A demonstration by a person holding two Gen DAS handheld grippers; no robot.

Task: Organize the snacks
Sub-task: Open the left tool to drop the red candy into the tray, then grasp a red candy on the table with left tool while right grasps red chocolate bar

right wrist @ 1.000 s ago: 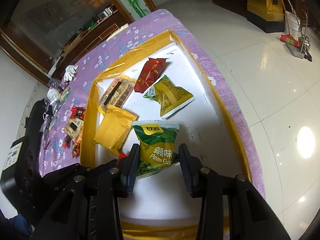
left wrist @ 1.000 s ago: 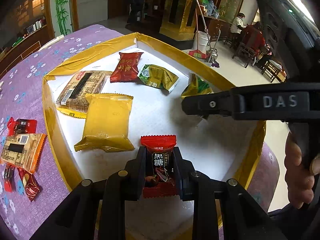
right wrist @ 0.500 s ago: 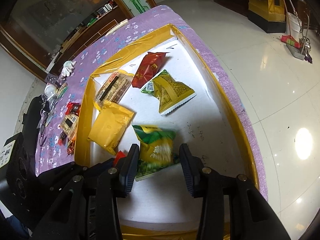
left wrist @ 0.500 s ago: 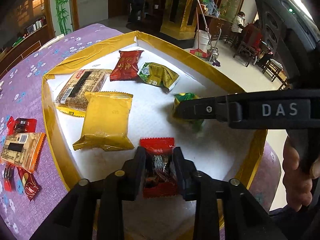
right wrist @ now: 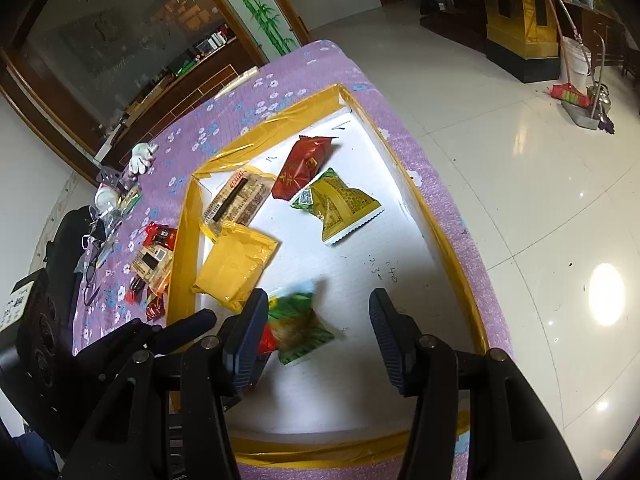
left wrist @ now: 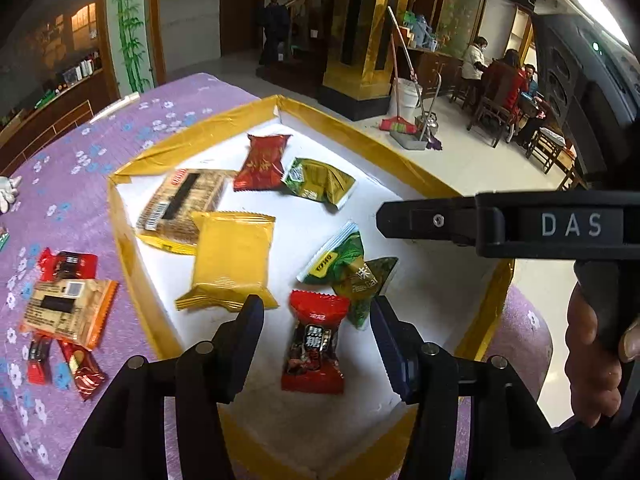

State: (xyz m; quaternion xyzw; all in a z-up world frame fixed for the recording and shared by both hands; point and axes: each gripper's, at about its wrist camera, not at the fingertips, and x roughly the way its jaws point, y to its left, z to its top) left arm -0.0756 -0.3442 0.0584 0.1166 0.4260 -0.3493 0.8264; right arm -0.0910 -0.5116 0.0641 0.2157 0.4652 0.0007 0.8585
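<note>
Left gripper (left wrist: 316, 334) low and level, jaws spread wide, right gripper (right wrist: 318, 330) likewise agape (nothing clasped), bare hand (left wrist: 596, 364) wrapped round its handle

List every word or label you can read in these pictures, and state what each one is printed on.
"DAS": the black right tool's side bar.
"黑糖": small red candy wrapper between the open left tool's fingers.
"Peas Gal…", cut off: green crinkled pea snack packet.
Other wrappers' print, barcodes and tray pen marks: too small or blurred.

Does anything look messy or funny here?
Yes. The green pea packet lies crooked, one corner resting on the red candy in the tray. A few snacks sit outside it on the purple cloth.
</note>
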